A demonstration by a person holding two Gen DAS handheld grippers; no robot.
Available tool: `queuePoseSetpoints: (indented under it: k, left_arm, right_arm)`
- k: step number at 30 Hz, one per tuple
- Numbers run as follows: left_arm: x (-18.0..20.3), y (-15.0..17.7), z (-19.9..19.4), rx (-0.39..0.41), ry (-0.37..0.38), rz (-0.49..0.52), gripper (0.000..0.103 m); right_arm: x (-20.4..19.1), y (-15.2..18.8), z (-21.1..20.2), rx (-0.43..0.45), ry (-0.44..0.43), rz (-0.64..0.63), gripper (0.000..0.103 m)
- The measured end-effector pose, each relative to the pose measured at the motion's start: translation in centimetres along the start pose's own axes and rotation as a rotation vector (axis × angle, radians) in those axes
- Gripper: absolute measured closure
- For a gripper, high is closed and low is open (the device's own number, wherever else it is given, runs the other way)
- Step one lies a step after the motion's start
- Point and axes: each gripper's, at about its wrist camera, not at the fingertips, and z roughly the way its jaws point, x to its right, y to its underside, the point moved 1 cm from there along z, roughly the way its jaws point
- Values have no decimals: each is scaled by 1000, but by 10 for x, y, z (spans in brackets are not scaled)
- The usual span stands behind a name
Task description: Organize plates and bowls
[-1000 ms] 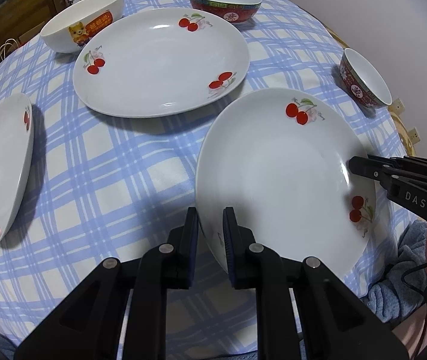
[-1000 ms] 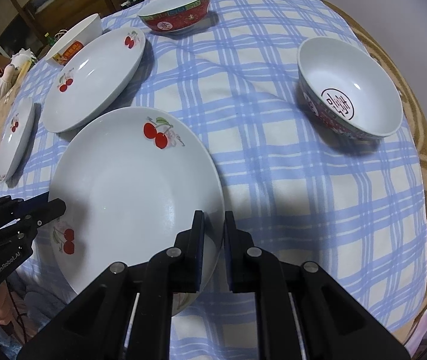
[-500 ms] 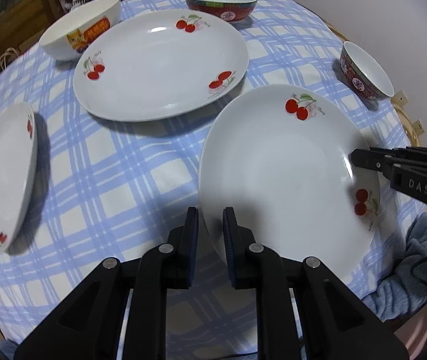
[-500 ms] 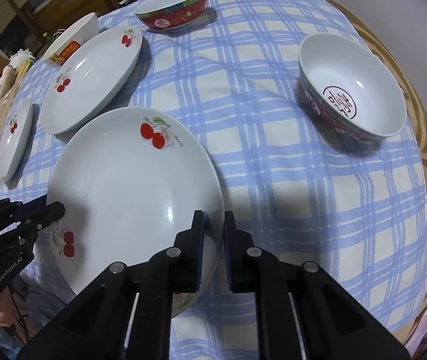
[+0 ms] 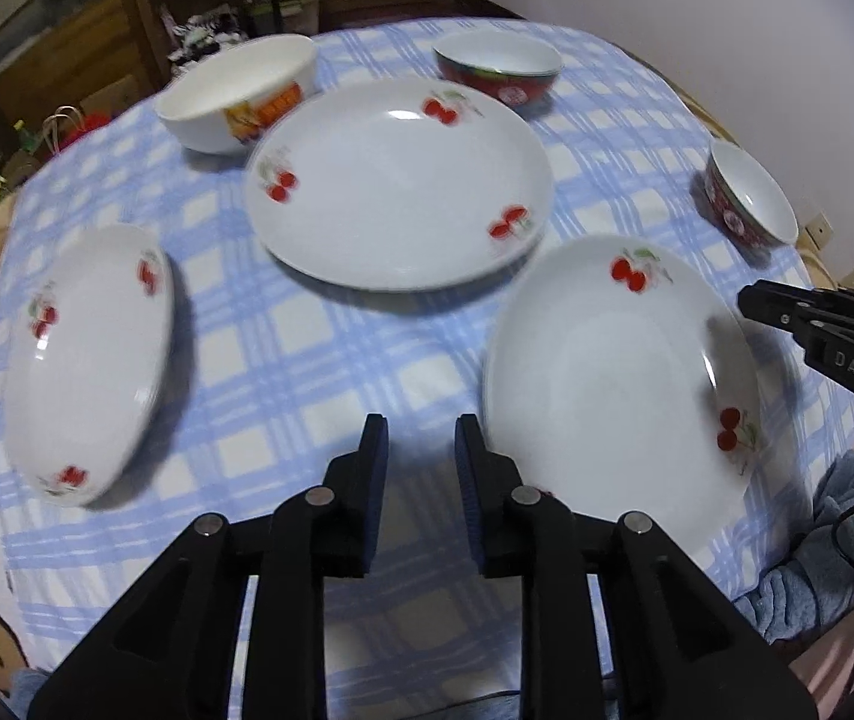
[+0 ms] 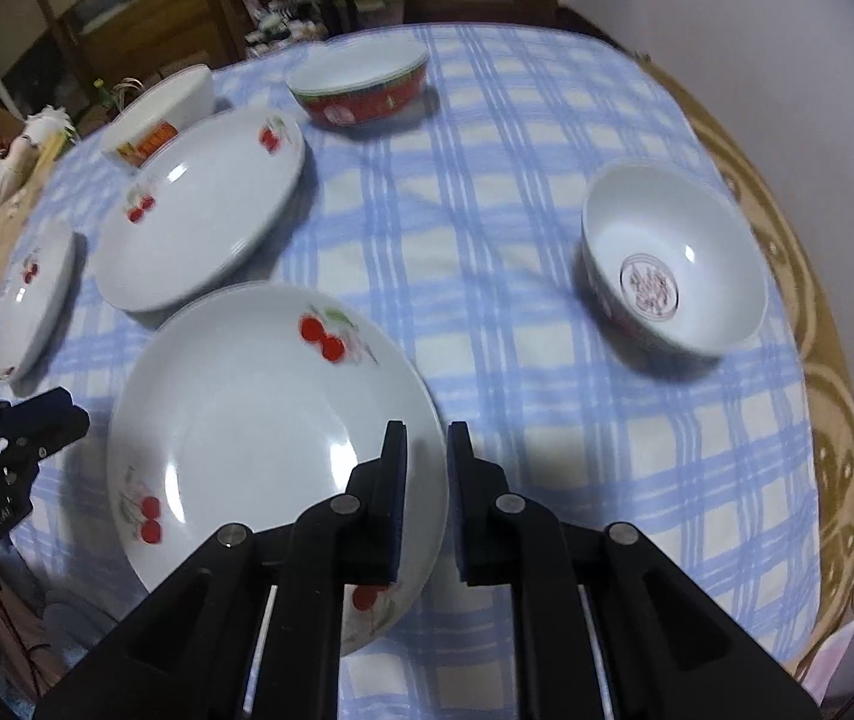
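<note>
A white cherry-print plate (image 5: 619, 372) (image 6: 247, 420) lies on the checked tablecloth (image 5: 307, 348) at the near edge. My left gripper (image 5: 421, 426) hangs just left of its rim; the jaws are opening and only cloth shows between them. My right gripper (image 6: 427, 429) is over the plate's right rim, also opening, with the rim visible in the gap and neither pad seen pressing on it. A larger cherry plate (image 5: 397, 192) sits mid-table and a third one (image 5: 85, 360) at the left. Three bowls stand apart: a white labelled one (image 5: 235, 102), a red one (image 5: 499, 72) at the back, and another red one (image 6: 673, 264) at the right.
The round table's edge curves close on the right, beside a pale wall. Wooden furniture and clutter stand beyond the far edge. A person's blue sleeve (image 5: 817, 540) is at the lower right. Bare cloth lies between the near plate and the right bowl.
Both grippers have risen and tipped up, so more of the room shows. The left jaws widened and came off the plate's left rim. The right jaws parted slightly.
</note>
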Motion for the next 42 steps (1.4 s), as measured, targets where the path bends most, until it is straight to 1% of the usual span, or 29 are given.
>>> queuePoseSetpoints:
  k: [1, 2, 3, 4, 5, 7, 9, 11, 12, 14, 15, 17, 19, 20, 23, 25, 26, 28, 30, 34, 36, 40, 42]
  left_arm:
    - [-4, -3, -2, 4, -11, -5, 72]
    - [-9, -6, -6, 9, -26, -13, 68]
    - [-14, -8, -9, 13, -34, -17, 57]
    - [-18, -10, -12, 17, -41, -22, 45]
    - [-24, -13, -16, 29, -45, -24, 41]
    - [-30, -18, -21, 45, -46, -18, 25]
    - [-35, -25, -25, 65, -80, 3, 20]
    - [-38, -32, -29, 87, -107, 14, 17]
    - [-41, -38, -30, 95, -108, 12, 15]
    - [-48, -48, -30, 101, -100, -5, 14]
    - [-50, -53, -29, 102, -98, -14, 14]
    - [-56, -65, -27, 102, -88, -25, 14]
    - [-59, -74, -24, 105, -73, -27, 14]
    - [-60, -78, -23, 110, -70, -32, 14]
    - [-69, -89, -16, 130, -75, -67, 13]
    - [-75, -95, -9, 116, -59, -70, 13]
    - [-77, -98, -6, 111, -39, -61, 13]
    - [-81, -102, -5, 123, -24, -63, 13]
    - [-84, -107, -4, 134, -35, -66, 13]
    - [-87, -117, 2, 144, -57, -55, 13]
    - [-91, -118, 7, 138, -51, -65, 13]
    - [-98, -120, 19, 121, -35, -97, 13]
    - [-99, -118, 23, 131, 1, -96, 13]
  right_arm:
    - [-1, -2, -4, 16, -6, 4, 79]
    - [-2, -4, -7, 30, -12, 10, 69]
    - [-3, -8, -11, 50, -17, 19, 64]
    - [-4, -11, -14, 66, -21, 22, 56]
    - [-6, -16, -18, 86, -27, 22, 53]
    - [-8, -24, -24, 120, -12, 22, 52]
    - [-12, -32, -29, 152, -2, 19, 49]
    - [-16, -41, -31, 173, -10, 17, 38]
    - [-18, -46, -32, 182, -11, 16, 35]
    - [-22, -56, -31, 197, -15, 19, 28]
    - [-23, -61, -30, 201, -23, 25, 26]
    - [-26, -72, -28, 212, -46, 42, 13]
    - [-29, -82, -26, 228, -58, 59, 6]
    - [-31, -86, -25, 235, -62, 62, 5]
    - [-36, -99, -19, 237, -76, 68, 5]
    - [-37, -106, -14, 237, -86, 85, 5]
    - [-37, -109, -11, 240, -95, 95, 5]
    - [-37, -113, -7, 238, -122, 107, 5]
    - [-35, -116, -1, 236, -164, 129, 5]
    - [-31, -119, 14, 216, -206, 169, 5]
    - [-30, -121, 20, 212, -204, 173, 5]
    - [-34, -124, 29, 210, -152, 134, 5]
    - [-36, -122, 32, 217, -124, 118, 5]
